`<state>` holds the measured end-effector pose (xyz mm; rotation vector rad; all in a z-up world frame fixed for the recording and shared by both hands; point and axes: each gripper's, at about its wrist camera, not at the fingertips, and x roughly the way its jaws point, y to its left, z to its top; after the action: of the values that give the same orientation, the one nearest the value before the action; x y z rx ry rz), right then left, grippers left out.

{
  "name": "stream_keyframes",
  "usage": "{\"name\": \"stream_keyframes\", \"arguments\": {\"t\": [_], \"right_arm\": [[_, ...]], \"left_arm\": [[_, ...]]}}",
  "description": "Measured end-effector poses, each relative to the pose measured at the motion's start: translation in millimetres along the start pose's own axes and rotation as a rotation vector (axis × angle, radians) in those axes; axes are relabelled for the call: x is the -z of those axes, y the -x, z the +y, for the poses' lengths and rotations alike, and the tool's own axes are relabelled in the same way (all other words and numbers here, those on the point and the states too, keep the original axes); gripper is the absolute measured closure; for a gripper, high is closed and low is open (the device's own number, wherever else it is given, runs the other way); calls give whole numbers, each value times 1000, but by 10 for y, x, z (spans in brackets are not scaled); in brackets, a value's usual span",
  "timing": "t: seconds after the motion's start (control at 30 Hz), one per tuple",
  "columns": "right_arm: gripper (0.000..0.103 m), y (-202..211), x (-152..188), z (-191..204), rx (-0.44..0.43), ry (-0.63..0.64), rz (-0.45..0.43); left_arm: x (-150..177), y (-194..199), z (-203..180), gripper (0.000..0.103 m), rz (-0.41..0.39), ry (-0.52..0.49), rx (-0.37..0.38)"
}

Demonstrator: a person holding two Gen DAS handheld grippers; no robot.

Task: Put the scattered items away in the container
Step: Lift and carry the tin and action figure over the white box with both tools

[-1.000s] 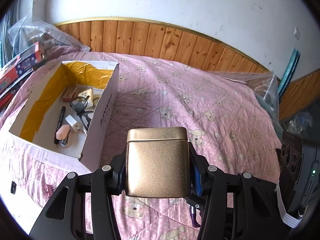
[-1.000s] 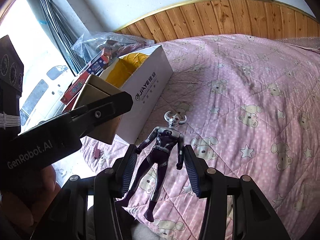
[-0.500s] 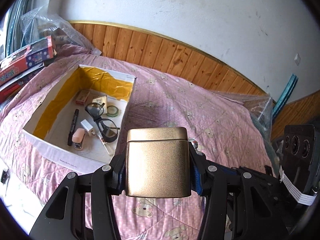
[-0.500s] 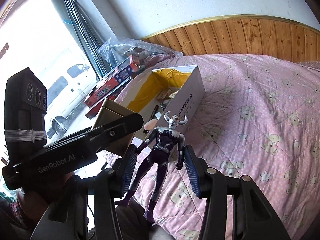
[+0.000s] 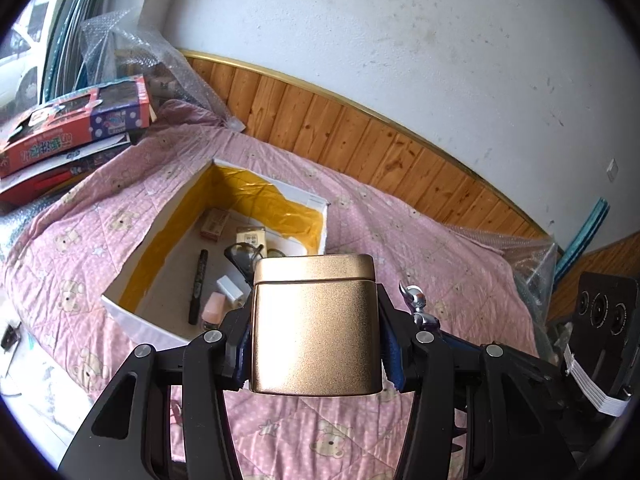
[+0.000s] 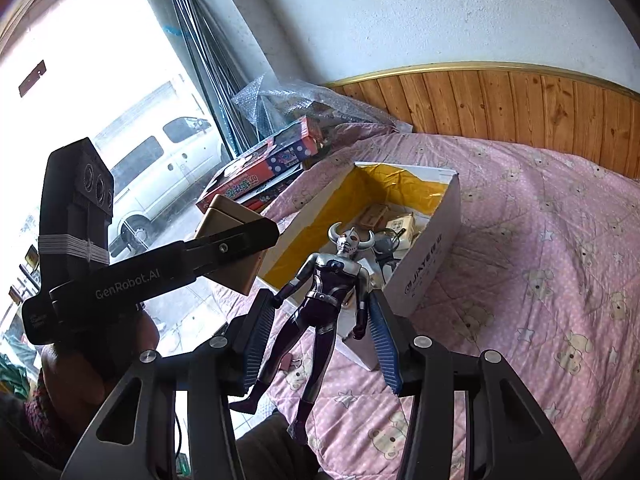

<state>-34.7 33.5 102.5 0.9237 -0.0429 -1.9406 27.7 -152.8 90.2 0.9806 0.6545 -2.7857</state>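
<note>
We read "GenRobot.AI" in pale letters along the arm of the left gripper (image 6: 230, 242); the white box (image 6: 430, 276) carries "JIAYE" on its side. Print on the red cartons (image 5: 72, 136) is too small for us.

Left gripper (image 5: 316, 332): raised, tilted downward, pads pressed on both sides of a gold tin (image 5: 315, 324) | Right gripper (image 6: 320, 320): beside it, tilted downward, fingers (image 6: 256, 332) clamped on the arms of a horned figure (image 6: 320, 304) | Hand (image 6: 100, 364): wrapped round left gripper's handle.
</note>
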Motion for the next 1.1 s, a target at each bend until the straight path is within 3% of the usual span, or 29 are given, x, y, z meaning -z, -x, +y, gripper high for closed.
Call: {"name": "stream_keyframes", "arguments": {"t": [0.47,0.73,1.1], "right_arm": [[54,-453,-299,182,6,77,33],[54,-821,-444,139,46,116,78],[54,-1364,-843,-288,106,97,150]], "left_arm": [[-441,-124,463,51,-13,-3,-68],[-594,-396,733,51,39,10,-87],[-510,-895,984,51,152,-16,-125]]}}
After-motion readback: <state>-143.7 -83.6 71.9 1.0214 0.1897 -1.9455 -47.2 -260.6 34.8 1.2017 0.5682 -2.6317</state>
